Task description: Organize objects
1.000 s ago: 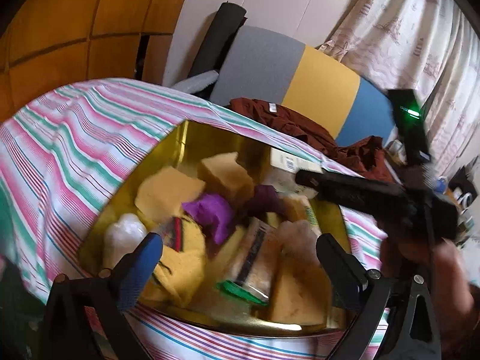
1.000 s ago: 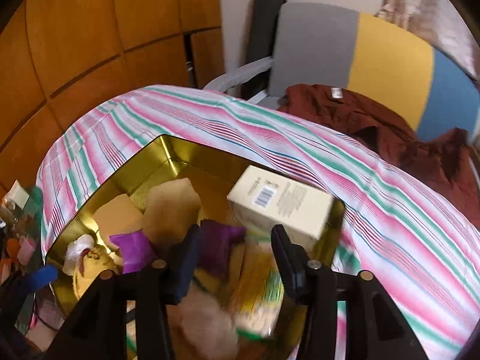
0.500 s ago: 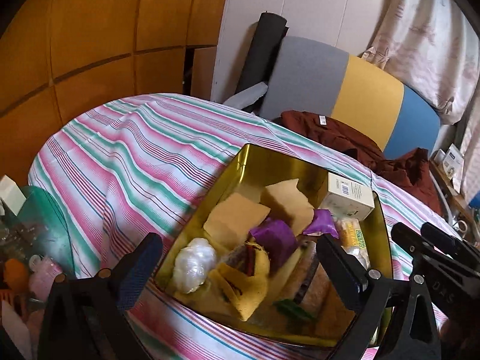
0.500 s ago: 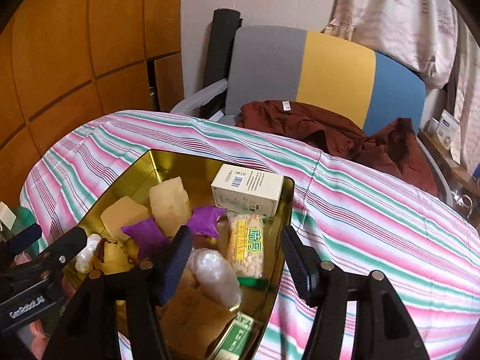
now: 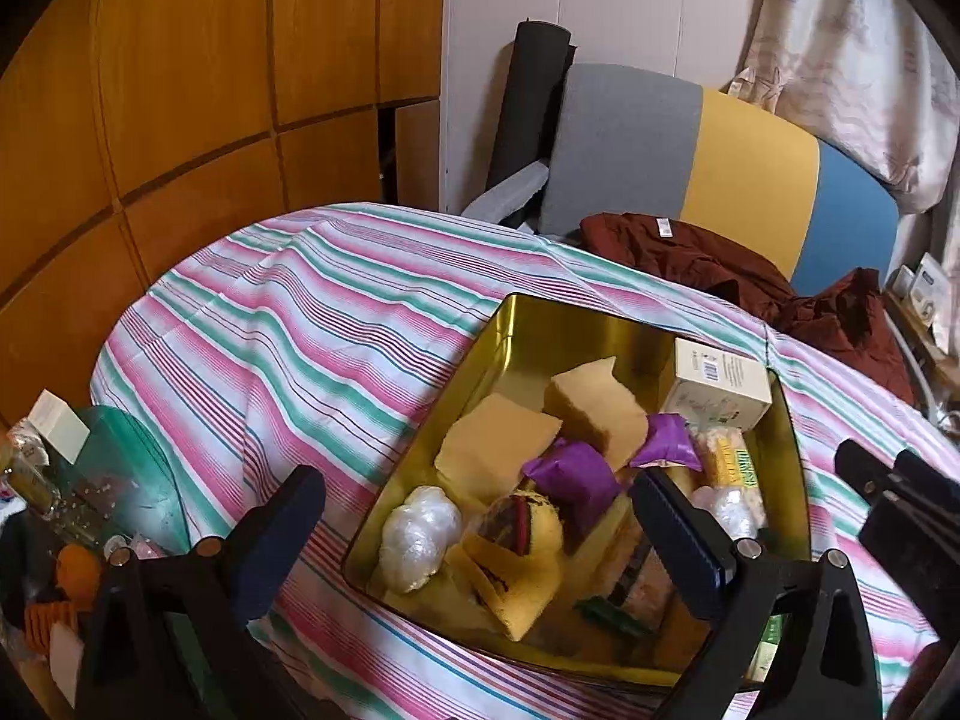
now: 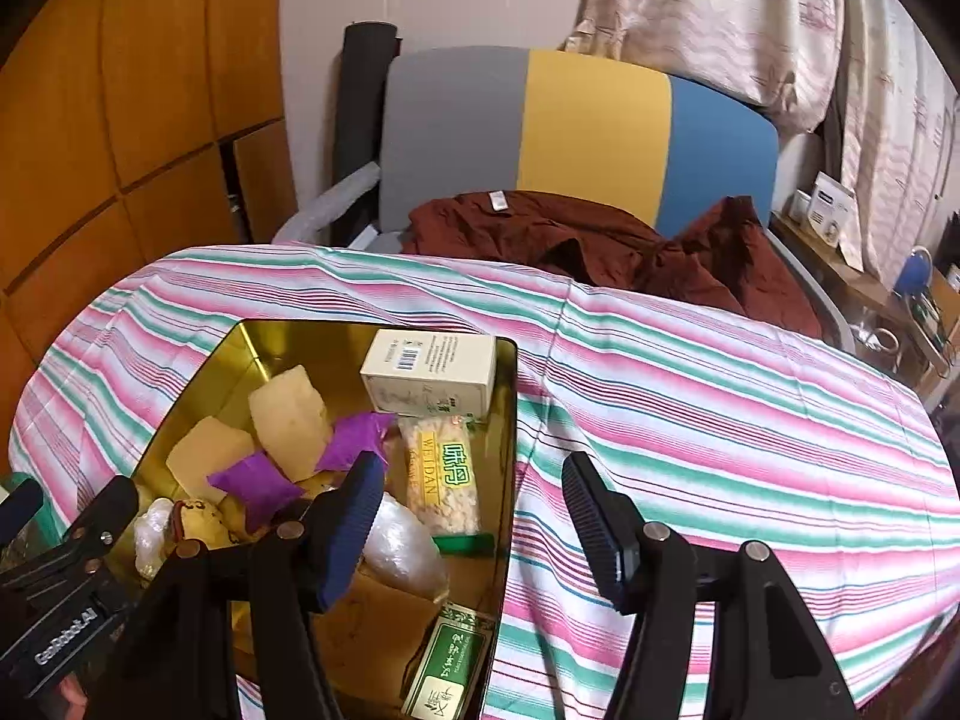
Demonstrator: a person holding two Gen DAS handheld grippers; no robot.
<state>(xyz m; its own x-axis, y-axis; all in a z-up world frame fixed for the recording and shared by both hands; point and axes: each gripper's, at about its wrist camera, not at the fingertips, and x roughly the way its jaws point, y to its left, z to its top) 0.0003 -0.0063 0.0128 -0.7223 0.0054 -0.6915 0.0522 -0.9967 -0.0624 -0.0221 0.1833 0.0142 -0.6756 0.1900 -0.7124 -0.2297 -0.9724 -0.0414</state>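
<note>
A gold tin sits on the striped tablecloth and holds several items. Among them are a white box, two yellow sponges, purple packets, a snack pack, a white wrapped bundle and a green box. My left gripper hangs open above the tin's near left corner, with nothing between its fingers. My right gripper stands open over the tin's right rim and holds nothing. It also shows at the right edge of the left wrist view.
A chair with a grey, yellow and blue back stands behind the table, with a brown garment on its seat. The striped cloth stretches to the right of the tin. A cluttered green glass stand sits at the left.
Both grippers have drawn back and up from the tin, so more of the table shows. The right gripper's jaws have widened, and it has shifted right, off the tin's contents.
</note>
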